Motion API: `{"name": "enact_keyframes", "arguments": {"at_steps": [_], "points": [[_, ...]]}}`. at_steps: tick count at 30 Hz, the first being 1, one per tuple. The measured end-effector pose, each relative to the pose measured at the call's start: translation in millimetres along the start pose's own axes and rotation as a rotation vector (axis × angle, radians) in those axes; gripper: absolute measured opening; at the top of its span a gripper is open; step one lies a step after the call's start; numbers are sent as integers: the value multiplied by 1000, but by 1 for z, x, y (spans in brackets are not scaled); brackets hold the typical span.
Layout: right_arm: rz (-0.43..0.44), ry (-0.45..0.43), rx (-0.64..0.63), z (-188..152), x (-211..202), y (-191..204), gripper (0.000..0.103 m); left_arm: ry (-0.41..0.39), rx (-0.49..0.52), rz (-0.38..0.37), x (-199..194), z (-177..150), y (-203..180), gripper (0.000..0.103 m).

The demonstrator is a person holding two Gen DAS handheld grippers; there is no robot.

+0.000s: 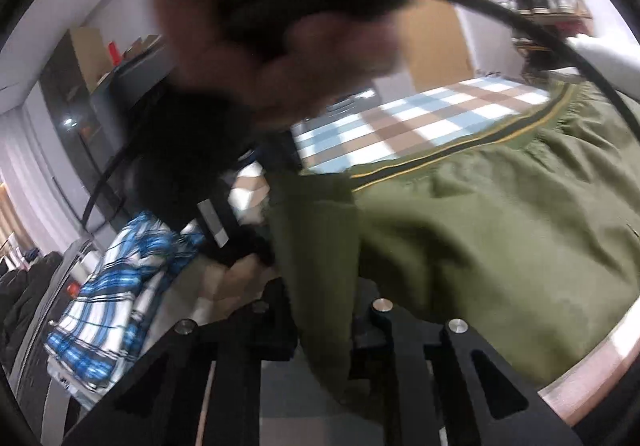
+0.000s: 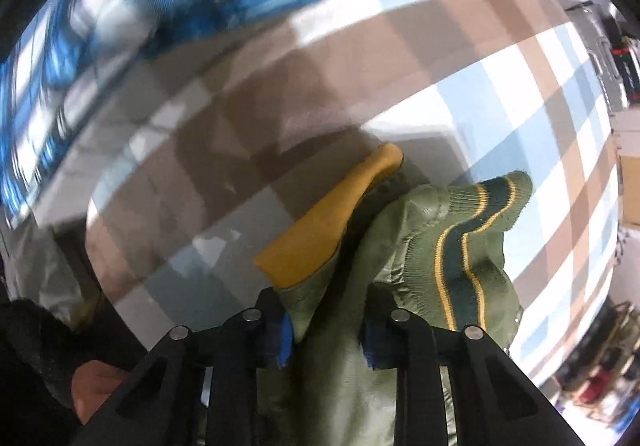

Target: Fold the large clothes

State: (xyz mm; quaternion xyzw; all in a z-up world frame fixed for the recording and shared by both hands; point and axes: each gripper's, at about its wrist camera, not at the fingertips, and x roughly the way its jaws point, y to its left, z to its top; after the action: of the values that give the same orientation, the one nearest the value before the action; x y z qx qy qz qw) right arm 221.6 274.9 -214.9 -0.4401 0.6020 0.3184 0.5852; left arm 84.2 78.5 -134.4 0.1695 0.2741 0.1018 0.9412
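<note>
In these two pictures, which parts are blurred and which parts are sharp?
Left wrist view: the person's hand and black cable close to the lens are smeared, while the green jacket is fairly sharp. Right wrist view: the blue striped cloth at top left is streaked by motion; the jacket's striped cuff and yellow lining stay crisp. Both views bend towards a dark round rim.

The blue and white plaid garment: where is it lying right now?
In the left wrist view the blue and white plaid garment lies crumpled at lower left, beside the olive green jacket; in the right wrist view it is blurred at upper left on the checked cloth.
</note>
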Motion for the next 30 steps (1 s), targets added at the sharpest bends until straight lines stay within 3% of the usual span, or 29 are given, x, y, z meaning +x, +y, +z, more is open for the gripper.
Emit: {"name": "enact_keyframes", "arguments": {"at_steps": [7,10,13,16,18,20,21,22,25,28,30], "points": [[138,-244,107,10,-58,-32,14,40,-107,40,13,17,64,11],[265,-384,171,-4,-99,-60,13,-13,-146,39,4,47,85,11],[347,-557,230,-43,-137,-90,12,-82,-136,8,-10,81,78,10],[449,-706,317,-91,-169,-139,12,-197,-30,-37,-42,114,36,11],[512,-786,380,-145,-180,-173,12,-292,77,-97,-72,136,-11,11],[533,-878,438,-209,-186,-202,12,-358,171,-180,-97,148,-53,11],[532,-901,465,-222,-188,-214,12,-376,204,-223,-106,151,-70,11],[528,-922,500,-251,-182,-227,12,-381,241,-299,-116,154,-95,11],[546,-920,688,-349,-127,-263,12,-332,331,-484,-128,150,-154,11],[495,-805,819,-399,-55,-280,12,-177,413,-667,-117,129,-208,12],[511,-744,876,-413,-3,-280,14,-76,466,-711,-108,109,-231,13]]}}
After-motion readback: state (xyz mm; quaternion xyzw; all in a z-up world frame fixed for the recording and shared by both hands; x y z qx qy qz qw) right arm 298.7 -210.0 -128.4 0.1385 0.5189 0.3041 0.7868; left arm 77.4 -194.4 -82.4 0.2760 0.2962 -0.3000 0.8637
